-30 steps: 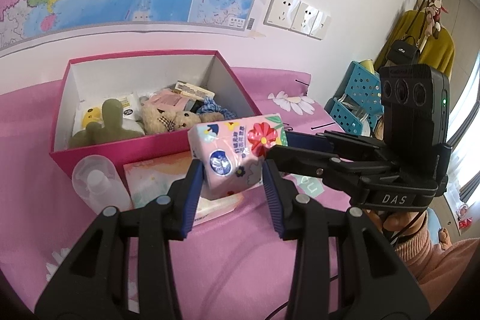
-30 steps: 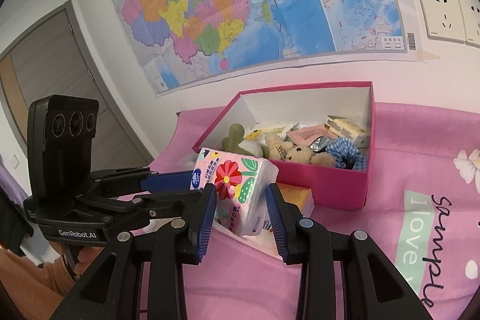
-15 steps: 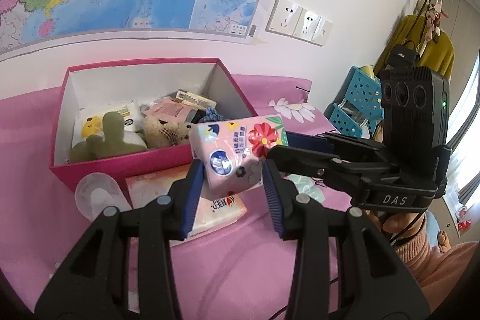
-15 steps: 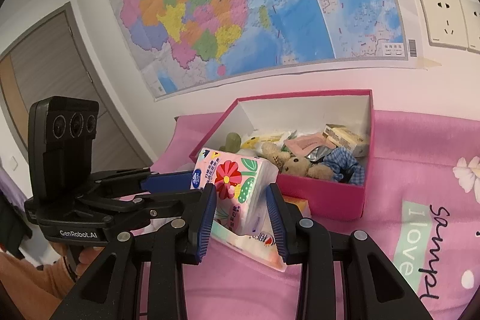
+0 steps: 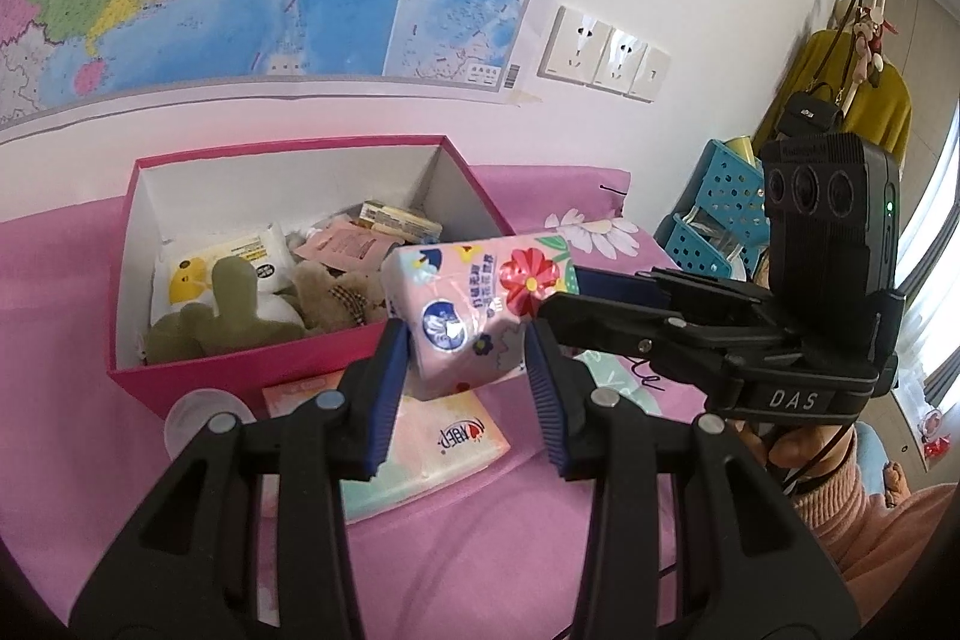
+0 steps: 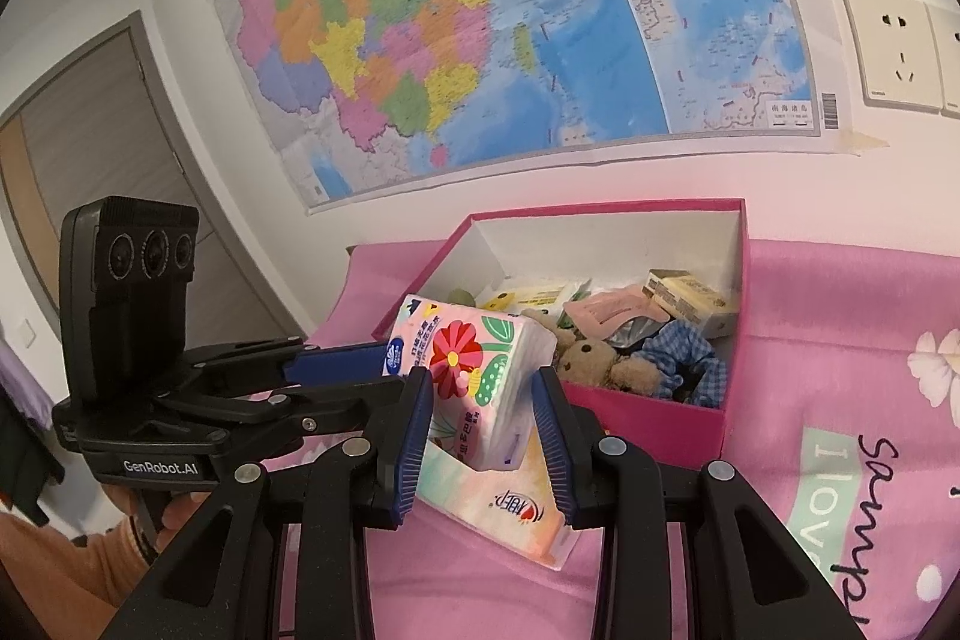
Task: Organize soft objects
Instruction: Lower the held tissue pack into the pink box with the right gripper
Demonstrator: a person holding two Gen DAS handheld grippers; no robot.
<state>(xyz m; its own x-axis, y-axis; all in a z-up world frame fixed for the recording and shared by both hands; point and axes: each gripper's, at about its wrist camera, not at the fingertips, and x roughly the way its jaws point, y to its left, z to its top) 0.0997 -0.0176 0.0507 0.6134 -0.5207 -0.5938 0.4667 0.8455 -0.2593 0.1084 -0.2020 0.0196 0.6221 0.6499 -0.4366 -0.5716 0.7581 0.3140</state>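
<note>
Currently both grippers held one floral tissue pack (image 5: 474, 307) aloft: left gripper (image 5: 468, 370) and right gripper (image 6: 483, 400) each pinched an end of it, jaws partly closed. It hung just before the pink box (image 5: 240, 364), which already contained plush toys (image 5: 222, 304) and packets. A flat tissue pack (image 5: 420, 436) remained on the cloth, judged outstanding.

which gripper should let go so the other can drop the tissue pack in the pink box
Probably the right gripper should release: the left gripper holds the tissue pack on the side nearer the pink box.
</note>
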